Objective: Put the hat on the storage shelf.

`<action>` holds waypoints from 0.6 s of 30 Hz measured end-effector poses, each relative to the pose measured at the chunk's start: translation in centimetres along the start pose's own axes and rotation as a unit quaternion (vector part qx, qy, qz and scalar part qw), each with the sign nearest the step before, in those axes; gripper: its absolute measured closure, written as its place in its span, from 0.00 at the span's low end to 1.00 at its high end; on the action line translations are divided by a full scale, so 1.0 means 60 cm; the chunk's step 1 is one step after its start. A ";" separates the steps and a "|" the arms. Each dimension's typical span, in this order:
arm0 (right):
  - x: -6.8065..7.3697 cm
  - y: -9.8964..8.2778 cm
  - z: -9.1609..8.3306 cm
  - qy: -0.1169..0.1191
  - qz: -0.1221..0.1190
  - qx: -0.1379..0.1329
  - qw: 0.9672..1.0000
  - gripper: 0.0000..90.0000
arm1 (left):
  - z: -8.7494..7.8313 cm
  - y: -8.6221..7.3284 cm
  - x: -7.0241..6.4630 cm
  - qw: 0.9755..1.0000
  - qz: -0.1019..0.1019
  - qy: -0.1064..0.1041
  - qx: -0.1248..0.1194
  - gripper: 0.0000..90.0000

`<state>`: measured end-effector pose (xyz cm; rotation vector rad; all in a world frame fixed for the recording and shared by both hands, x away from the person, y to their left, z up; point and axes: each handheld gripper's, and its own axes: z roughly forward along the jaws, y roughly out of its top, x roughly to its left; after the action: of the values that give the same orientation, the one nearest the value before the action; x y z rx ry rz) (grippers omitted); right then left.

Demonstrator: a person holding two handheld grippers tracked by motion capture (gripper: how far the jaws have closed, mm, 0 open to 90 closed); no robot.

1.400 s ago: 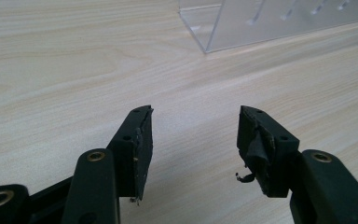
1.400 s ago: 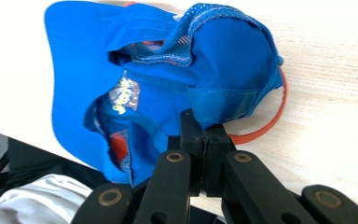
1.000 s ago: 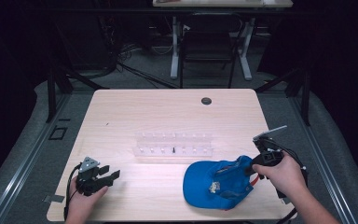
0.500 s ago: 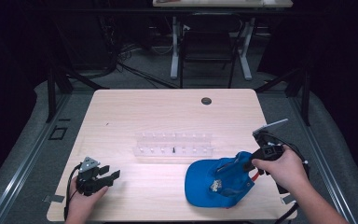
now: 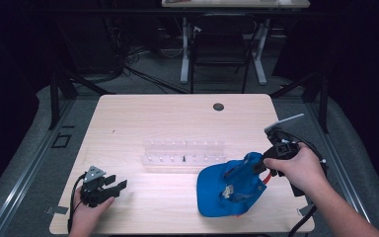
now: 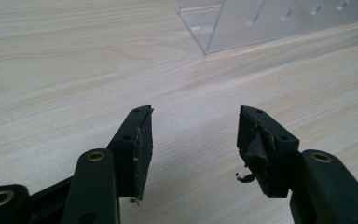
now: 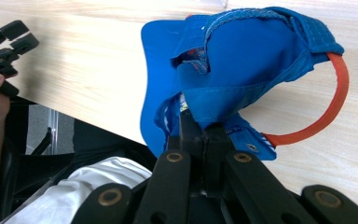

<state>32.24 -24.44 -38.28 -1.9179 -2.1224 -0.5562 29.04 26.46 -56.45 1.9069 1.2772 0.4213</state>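
clear acrylic rack (image 5: 183,153), wooden table (image 5: 143,118), chair (image 5: 221,49)

In the right gripper view the right tool's (image 7: 200,126) jaw tips are buried under folds of the blue cap (image 7: 242,70) at lower centre, so the contact itself is covered. The cap's orange strap (image 7: 335,93) disappears behind the fabric at both ends. In the high view a pale emblem on the cap (image 5: 227,190), at lower right of the frame, is too small to read. The clear plastic rack (image 6: 279,18) is cut off by the top and right edges of the left gripper view. In the high view the small dark item inside the rack (image 5: 183,158) is too tiny to identify. The person's forearms leave that frame at the bottom edge.
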 end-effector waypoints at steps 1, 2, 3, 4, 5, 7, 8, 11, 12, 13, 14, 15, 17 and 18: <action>0.003 0.001 -0.003 0.003 -0.001 0.000 1.000 1.00 | 0.000 0.000 0.000 1.000 0.000 0.000 0.000 0.51; 0.003 0.003 -0.006 0.006 -0.007 0.006 1.000 1.00 | 0.000 0.000 0.000 1.000 0.000 0.000 0.000 0.51; 0.004 0.003 -0.009 0.008 -0.007 0.011 1.000 1.00 | 0.000 0.000 0.000 1.000 0.000 0.000 0.000 0.51; 0.007 0.003 -0.011 0.010 -0.003 0.002 1.000 1.00 | 0.000 0.000 0.000 1.000 0.000 0.000 0.000 0.51; 0.009 0.004 -0.014 0.014 -0.002 0.004 1.000 1.00 | 0.000 0.000 0.000 1.000 0.001 0.000 0.001 0.51; 0.014 0.004 -0.019 0.018 0.002 -0.003 1.000 1.00 | 0.000 0.000 -0.001 1.000 0.000 -0.002 0.002 0.51; 0.015 0.005 -0.021 0.018 0.001 -0.003 1.000 1.00 | 0.000 0.000 -0.001 1.000 0.001 -0.003 0.003 0.51; 0.018 0.006 -0.029 0.023 0.001 -0.002 1.000 1.00 | 0.001 0.000 -0.001 1.000 0.002 -0.002 0.003 0.51; 0.019 0.006 -0.030 0.023 0.000 -0.002 1.000 1.00 | 0.001 0.000 -0.002 1.000 0.001 -0.002 0.003 0.51; 0.019 0.007 -0.034 0.026 -0.002 0.001 1.000 1.00 | 0.001 0.000 -0.002 1.000 0.002 -0.002 0.002 0.51; 0.020 0.008 -0.035 0.030 -0.001 0.003 1.000 1.00 | 0.001 0.000 -0.002 1.000 0.001 -0.002 0.002 0.51; 0.021 0.008 -0.038 0.039 0.005 0.000 0.999 1.00 | 0.001 0.000 -0.002 1.000 0.001 -0.002 0.002 0.51; 0.023 0.009 -0.041 0.051 0.011 -0.003 0.999 1.00 | 0.002 0.000 -0.002 1.000 0.001 -0.002 0.002 0.51; 0.024 0.010 -0.043 0.056 0.011 -0.002 0.998 1.00 | 0.002 0.000 -0.002 1.000 0.002 -0.002 0.002 0.51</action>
<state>32.43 -24.20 -35.30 -1.8634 -2.0310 -0.6466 29.04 26.31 -56.50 1.9130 1.2736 0.4159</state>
